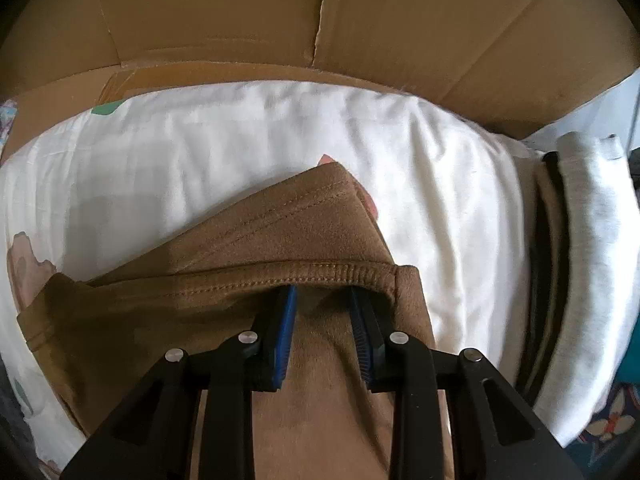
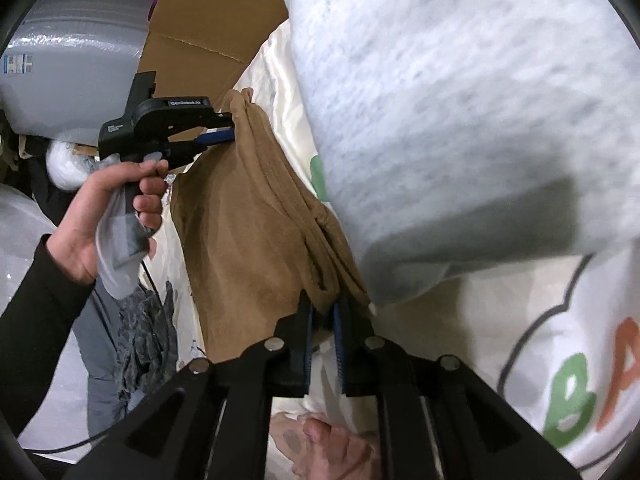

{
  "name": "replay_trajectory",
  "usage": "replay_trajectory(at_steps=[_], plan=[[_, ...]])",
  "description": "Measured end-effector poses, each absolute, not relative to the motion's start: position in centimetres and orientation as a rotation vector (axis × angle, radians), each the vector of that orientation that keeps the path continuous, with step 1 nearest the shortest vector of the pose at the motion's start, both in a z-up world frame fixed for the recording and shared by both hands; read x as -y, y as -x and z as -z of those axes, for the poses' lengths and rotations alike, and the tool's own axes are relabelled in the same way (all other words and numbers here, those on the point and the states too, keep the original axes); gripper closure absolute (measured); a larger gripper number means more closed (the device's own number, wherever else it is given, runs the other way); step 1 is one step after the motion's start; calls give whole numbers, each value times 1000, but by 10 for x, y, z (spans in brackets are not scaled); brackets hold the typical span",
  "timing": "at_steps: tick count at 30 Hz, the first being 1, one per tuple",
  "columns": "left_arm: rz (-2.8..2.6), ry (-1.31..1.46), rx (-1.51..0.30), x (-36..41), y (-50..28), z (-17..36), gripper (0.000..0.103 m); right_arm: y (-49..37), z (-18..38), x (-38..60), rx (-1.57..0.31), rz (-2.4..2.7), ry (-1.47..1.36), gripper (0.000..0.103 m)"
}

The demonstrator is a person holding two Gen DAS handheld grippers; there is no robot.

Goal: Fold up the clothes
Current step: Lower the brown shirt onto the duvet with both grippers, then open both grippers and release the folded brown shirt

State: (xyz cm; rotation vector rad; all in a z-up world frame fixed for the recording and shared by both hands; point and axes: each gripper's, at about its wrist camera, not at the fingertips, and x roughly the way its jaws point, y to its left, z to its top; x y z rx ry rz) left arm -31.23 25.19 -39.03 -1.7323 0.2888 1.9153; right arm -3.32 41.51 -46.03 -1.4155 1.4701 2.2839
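Brown garment (image 1: 248, 240) pinched by left claw (image 1: 324, 300) and right claw (image 2: 324, 312)

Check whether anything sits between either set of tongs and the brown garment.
Nothing visible does. The left tongs have the brown garment draped over their tips, hem across them. The right tongs pinch its other end. A grey sweatshirt lies against that end, beside the grip, not between.

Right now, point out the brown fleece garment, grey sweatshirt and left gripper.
brown fleece garment (image 1: 248, 240): left wrist view, folded flap.
grey sweatshirt (image 2: 460, 100): right wrist view, body.
left gripper (image 2: 224, 130): right wrist view, fingertips.
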Motion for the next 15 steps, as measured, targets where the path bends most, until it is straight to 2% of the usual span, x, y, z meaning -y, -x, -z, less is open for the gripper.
replay_trajectory(at_steps=[15], plan=[[-1946,1731,-282,-147,330,327,72,27,424,-414,-1368,-2316,1449,80]])
